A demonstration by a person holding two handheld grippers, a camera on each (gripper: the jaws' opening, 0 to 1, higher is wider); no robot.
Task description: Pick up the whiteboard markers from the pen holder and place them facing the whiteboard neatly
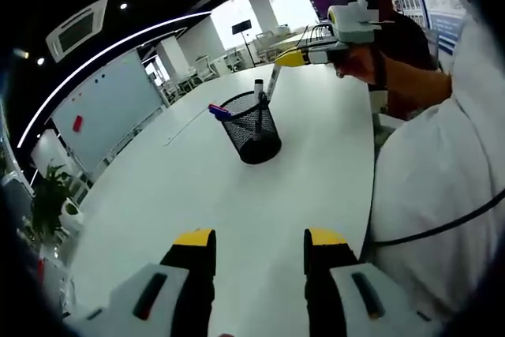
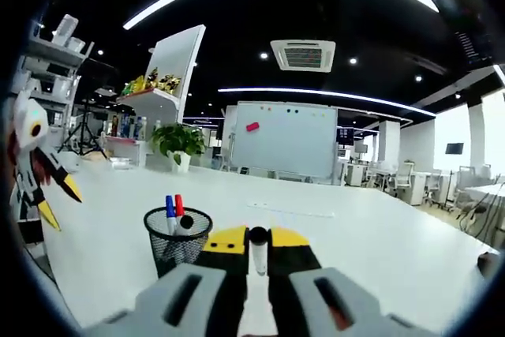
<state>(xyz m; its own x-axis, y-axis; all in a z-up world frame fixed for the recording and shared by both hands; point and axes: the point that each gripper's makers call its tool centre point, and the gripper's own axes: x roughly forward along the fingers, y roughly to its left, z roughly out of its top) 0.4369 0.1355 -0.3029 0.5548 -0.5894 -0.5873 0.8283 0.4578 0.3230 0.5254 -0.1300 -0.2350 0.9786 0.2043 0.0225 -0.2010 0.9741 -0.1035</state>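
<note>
A wide white table [image 1: 237, 195] is seen, with a black mesh pen holder [image 1: 251, 127] standing well in from its edges, toward the far end in the left gripper view. Inside the holder, a blue marker [image 2: 170, 212], a red marker [image 2: 179, 204] and a black-capped marker [image 2: 186, 223] are seen upright in the right gripper view. A whiteboard [image 2: 286, 139] with a red item fixed to it is observed beyond the table's far edge, with a potted plant [image 2: 177, 144] and a shelf of goods beside it. A toy-like figure with yellow points [image 2: 35, 165] is noted at the table's left edge in the right gripper view. The left gripper [image 1: 259, 244] is seen low over the near edge of the table, its jaws parted with nothing between them. The right gripper [image 2: 258, 244] is found clenched on a white marker with a black cap [image 2: 258, 249], held upright between the jaws just beside the holder; in the left gripper view the same gripper [image 1: 293, 58] is seen raised above the table's far part, carried by a hand [image 1: 361, 62]. A person in a white sleeve [image 1: 442, 155] stands at the table's right edge.
</note>
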